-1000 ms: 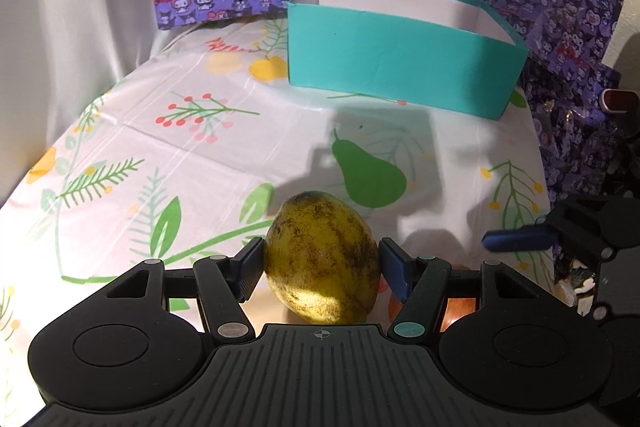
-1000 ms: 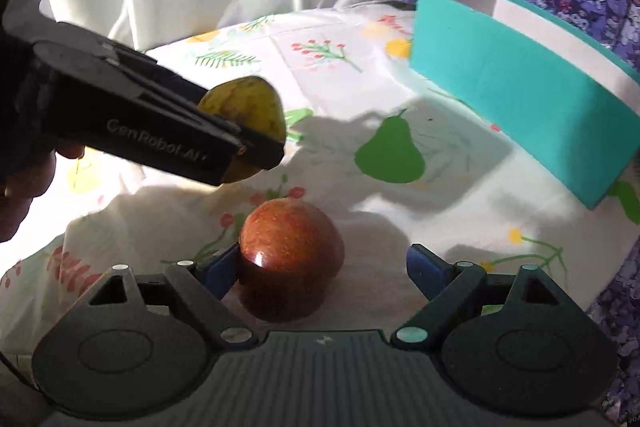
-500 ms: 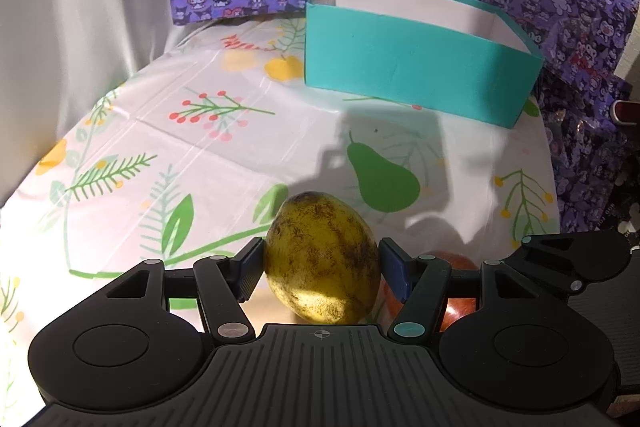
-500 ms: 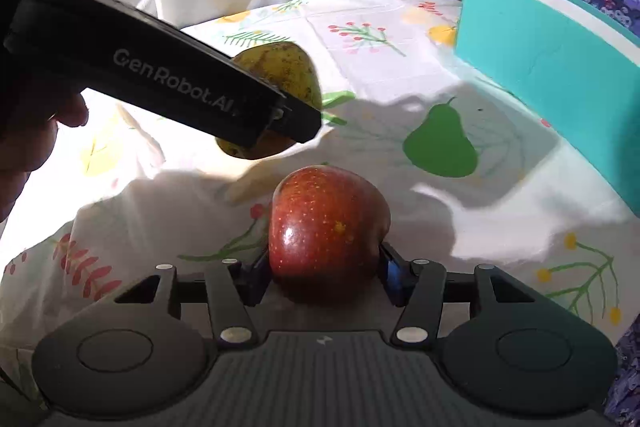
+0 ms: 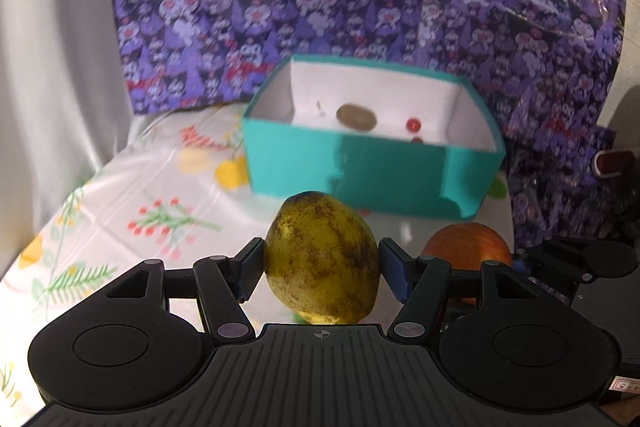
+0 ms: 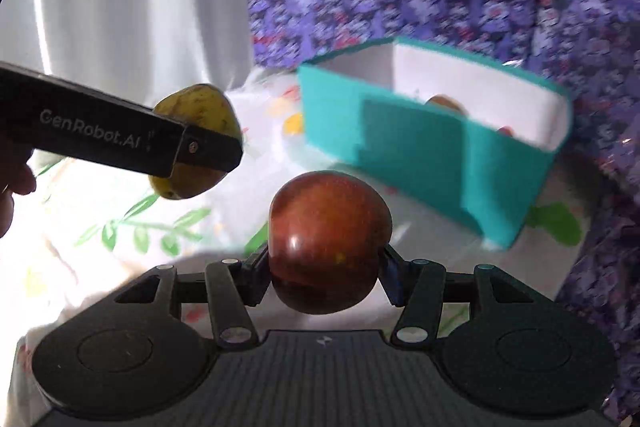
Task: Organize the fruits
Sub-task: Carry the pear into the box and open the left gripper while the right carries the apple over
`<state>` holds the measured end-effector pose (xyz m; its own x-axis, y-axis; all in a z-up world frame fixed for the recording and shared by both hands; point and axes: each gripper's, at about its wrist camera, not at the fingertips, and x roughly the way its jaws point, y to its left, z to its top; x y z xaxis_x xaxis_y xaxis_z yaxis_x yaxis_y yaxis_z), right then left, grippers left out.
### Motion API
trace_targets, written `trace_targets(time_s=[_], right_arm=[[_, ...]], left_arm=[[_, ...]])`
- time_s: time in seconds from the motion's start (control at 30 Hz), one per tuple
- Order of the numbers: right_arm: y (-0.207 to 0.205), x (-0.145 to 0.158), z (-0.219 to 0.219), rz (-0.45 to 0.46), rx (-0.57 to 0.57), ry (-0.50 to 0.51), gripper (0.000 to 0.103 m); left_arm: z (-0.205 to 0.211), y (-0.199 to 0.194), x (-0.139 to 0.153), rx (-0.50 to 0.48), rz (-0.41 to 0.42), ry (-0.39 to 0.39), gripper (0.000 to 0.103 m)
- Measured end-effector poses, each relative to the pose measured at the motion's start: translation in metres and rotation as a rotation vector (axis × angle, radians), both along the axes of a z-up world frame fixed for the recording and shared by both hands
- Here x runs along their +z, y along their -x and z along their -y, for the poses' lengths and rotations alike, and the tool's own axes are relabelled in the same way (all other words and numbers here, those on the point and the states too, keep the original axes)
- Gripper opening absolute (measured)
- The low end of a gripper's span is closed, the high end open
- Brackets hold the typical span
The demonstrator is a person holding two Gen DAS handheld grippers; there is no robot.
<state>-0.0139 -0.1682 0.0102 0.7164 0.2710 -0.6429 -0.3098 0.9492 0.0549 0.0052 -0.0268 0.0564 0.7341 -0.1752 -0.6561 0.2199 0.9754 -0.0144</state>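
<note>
My left gripper (image 5: pixel 322 269) is shut on a yellow, brown-speckled fruit (image 5: pixel 323 259) and holds it clear of the tablecloth. From the right wrist view the same yellow fruit (image 6: pixel 200 115) shows behind the left gripper's black finger (image 6: pixel 160 143). My right gripper (image 6: pixel 324 267) is shut on a red apple (image 6: pixel 328 243), also lifted; the apple (image 5: pixel 468 247) peeks out at right in the left view. Ahead stands an open teal box (image 5: pixel 400 175) with white inside walls, holding a brownish oval fruit (image 5: pixel 356 115) and small red fruits (image 5: pixel 413 125).
A white tablecloth (image 5: pixel 160 195) printed with leaves and fruit covers the table. Purple cartoon-print wrapping (image 5: pixel 360 7) hangs behind the box, and a white curtain (image 5: pixel 52 47) at left. A person's hand (image 6: pixel 12 183) grips the left tool.
The right gripper closed on the red apple and lifted it. Both grippers rose and moved toward the teal box, so its inside now shows.
</note>
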Motion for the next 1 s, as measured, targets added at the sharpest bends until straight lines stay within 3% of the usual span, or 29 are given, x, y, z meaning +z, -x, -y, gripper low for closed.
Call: trace_targets(time_s=[0.23, 0.4, 0.67, 1.0], right_arm=[[-0.03, 0.036, 0.058, 0.092, -0.126, -0.007, 0.053], [-0.055, 0.048, 0.086, 0.149, -0.192, -0.025, 0.053], [-0.087, 0.052, 0.101, 0.179, -0.248, -0.023, 0.053], [-0.11, 0.038, 0.104, 0.148, -0.284, -0.003, 0.053]], left_arm=[[0.05, -0.049, 0.029, 0.011, 0.061, 0.005, 0.067], [0.082, -0.089, 0.034, 0.012, 0.089, 0.003, 0.067], [0.119, -0.149, 0.004, 0.033, 0.059, -0.04, 0.067], [0.123, -0.194, -0.038, 0.049, -0.023, -0.071, 0.067]])
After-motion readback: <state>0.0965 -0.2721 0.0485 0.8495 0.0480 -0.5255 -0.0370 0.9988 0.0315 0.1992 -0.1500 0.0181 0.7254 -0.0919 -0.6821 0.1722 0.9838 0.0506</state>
